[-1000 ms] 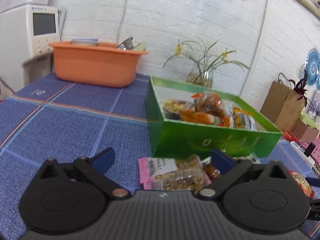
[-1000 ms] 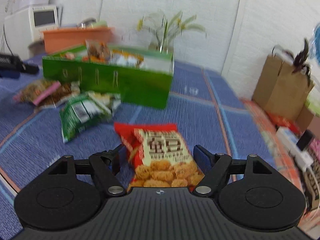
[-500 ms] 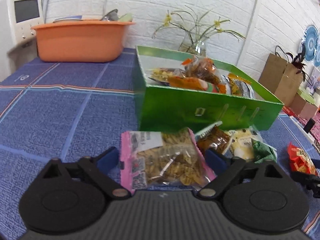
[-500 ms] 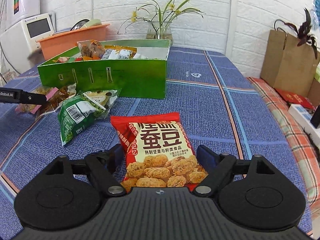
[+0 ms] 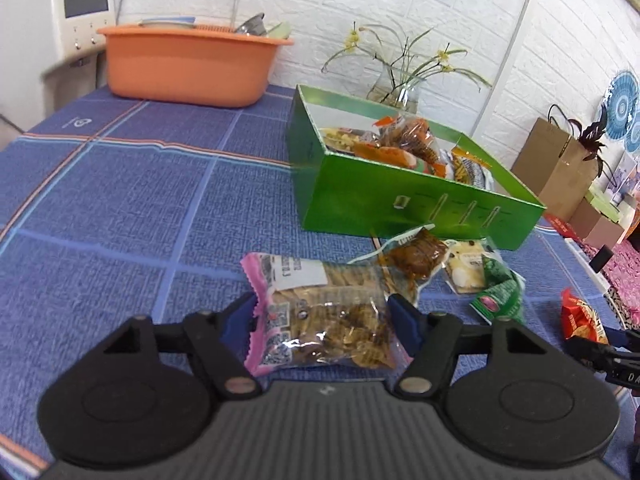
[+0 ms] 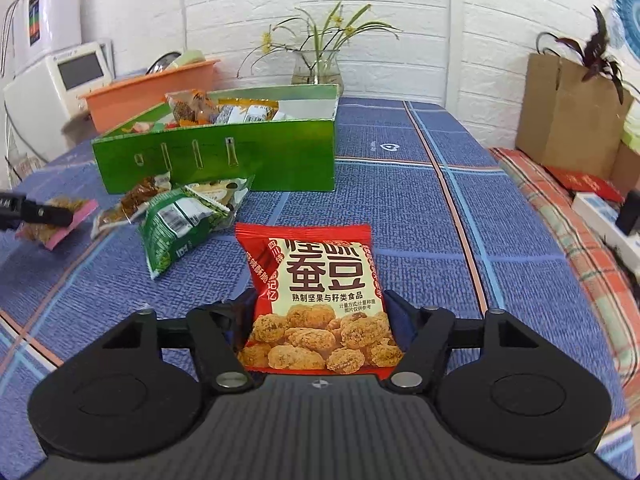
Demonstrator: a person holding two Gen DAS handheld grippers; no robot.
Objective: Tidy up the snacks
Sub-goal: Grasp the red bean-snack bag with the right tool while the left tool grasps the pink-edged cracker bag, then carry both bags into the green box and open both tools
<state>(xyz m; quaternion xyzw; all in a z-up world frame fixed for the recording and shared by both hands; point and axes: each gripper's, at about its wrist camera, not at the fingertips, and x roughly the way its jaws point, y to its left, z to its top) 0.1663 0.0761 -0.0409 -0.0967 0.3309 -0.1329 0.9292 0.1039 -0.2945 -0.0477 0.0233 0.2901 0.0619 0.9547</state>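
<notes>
My left hand-held gripper (image 5: 322,314) is closing around the pink-edged snack bag (image 5: 320,312), near the green box (image 5: 400,196). My right hand-held gripper (image 6: 318,316) pinches the red snack bag (image 6: 316,296). Blue-cloth counter (image 5: 120,200) lies open left of the box.

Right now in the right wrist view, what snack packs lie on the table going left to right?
Pink pack → brown pack → green pack → red pack.
</notes>
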